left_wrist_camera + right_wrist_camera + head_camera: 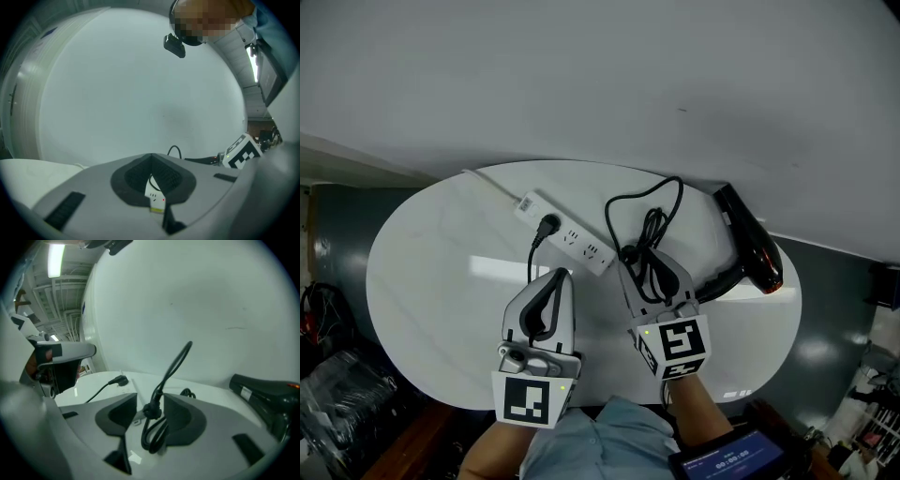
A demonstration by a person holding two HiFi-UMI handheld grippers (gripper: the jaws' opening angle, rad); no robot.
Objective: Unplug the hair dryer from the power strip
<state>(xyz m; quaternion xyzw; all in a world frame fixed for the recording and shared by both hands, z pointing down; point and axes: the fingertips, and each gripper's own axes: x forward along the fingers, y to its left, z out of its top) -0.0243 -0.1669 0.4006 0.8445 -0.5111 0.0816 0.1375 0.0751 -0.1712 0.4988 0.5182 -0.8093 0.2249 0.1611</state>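
A white power strip (565, 234) lies on the white oval table (422, 253), with a black plug (548, 225) seated in it. That plug's thin cord runs toward my left gripper (560, 275), whose tips meet just short of the strip; nothing shows clamped between them. Through its hollow pads I see the strip (153, 194) and its red light. The black hair dryer (750, 248) lies at the right. Its bundled cord (647, 242) stands between the spread jaws of my right gripper (649, 267), and the pads (183, 416) do not press on the cord bundle (153, 420).
The strip's white lead (492, 183) runs off the table's far left edge. A grey wall rises close behind the table. A tablet screen (736, 459) sits below the near edge at the right, with clutter on the floor at the far left.
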